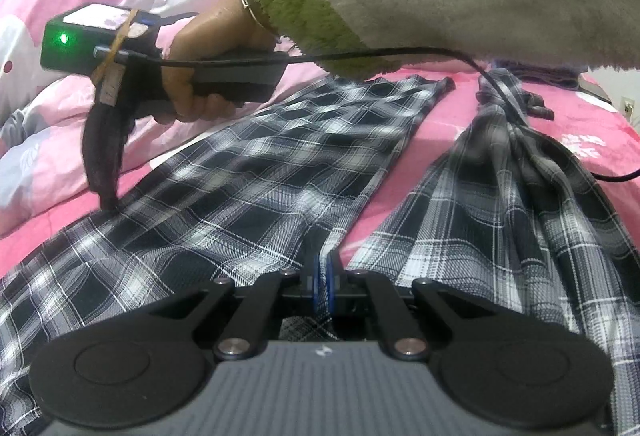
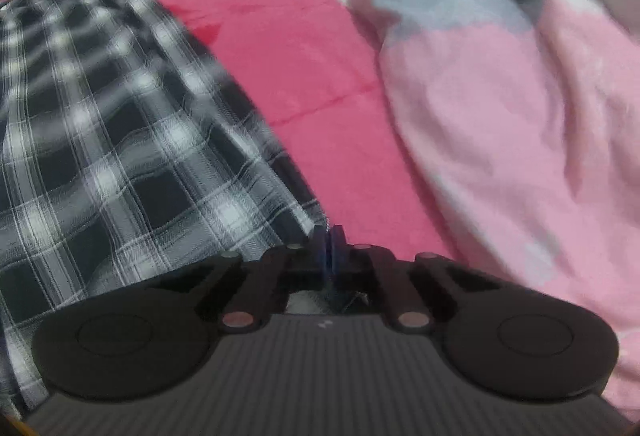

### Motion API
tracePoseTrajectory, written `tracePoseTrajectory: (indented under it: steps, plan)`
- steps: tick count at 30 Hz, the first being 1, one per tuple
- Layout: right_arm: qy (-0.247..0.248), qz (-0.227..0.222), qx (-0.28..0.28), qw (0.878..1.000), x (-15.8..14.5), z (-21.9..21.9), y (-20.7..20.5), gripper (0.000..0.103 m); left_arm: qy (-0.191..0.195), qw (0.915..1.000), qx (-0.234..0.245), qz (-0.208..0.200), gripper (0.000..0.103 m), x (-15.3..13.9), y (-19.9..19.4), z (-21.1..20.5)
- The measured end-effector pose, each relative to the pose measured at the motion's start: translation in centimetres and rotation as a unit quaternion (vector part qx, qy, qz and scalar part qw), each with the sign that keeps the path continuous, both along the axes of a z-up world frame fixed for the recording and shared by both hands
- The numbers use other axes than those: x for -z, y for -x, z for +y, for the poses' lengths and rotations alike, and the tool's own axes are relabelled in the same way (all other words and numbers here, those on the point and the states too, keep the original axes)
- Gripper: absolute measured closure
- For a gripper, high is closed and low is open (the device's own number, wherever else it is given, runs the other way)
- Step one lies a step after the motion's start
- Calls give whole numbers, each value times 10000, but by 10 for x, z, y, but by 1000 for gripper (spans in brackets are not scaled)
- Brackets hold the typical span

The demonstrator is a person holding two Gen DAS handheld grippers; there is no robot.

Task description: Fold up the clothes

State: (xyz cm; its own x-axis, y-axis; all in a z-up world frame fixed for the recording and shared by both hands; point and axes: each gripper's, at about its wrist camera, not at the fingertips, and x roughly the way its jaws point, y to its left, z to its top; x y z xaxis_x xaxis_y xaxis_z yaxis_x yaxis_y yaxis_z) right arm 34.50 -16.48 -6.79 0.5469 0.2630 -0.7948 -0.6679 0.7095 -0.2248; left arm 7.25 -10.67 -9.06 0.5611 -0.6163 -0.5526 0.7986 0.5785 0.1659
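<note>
Black-and-white plaid cotton trousers (image 1: 248, 172) lie spread across the pink bed (image 1: 432, 124), legs apart. The left gripper (image 1: 325, 268) is clamped on the fabric at the crotch; the right gripper (image 1: 107, 204) pinches the garment's edge beside a crumpled pink quilt (image 2: 500, 108).

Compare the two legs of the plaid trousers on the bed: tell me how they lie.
The left trouser leg lies spread flat and smooth; the right trouser leg is bunched and wrinkled, narrowing to a gathered end. The right gripper presses at the left leg's outer edge; nothing touches the right leg apart from a black cable crossing it. Both share the black-and-white plaid and rest on the pink bedsheet.
</note>
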Motion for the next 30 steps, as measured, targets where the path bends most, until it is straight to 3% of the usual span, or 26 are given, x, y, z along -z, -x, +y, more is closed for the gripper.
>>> tracePoseTrajectory:
  steps: [5,11,15,17,20,23,27,29,30]
  plan:
    - [-47,-484,191,9986,-4,0,-3,103,-36,10000,3,-49,100,1,2,-3]
    - [61,-733,618,9954,27,6,-21,103,-26,10000,7,-45,100,2,3,-6]
    - [-410,-852,967,9908,13,-6,-24,103,10,10000,7,-7,100,2,2,-6]
    - [-808,-988,1397,9819,-9,-35,-18,100,20,10000,6,9,100,1,1,-5]
    - [-1438,-1166,2145,9590,-43,-105,1,89,23,10000,7,30,100,1,0,-5]
    - [-1820,-1342,3119,9228,-69,-191,29,75,20,10000,10,51,100,1,-1,-7]
    - [-2371,-1193,4564,8492,-64,-311,70,74,36,9999,9,100,100,0,-2,-6]
    - [-2463,-930,4949,8281,-46,-349,84,73,36,9999,7,98,100,0,-2,-6]
    - [-2401,-866,4962,8298,-38,-354,86,73,35,9999,6,97,100,0,-2,-7]
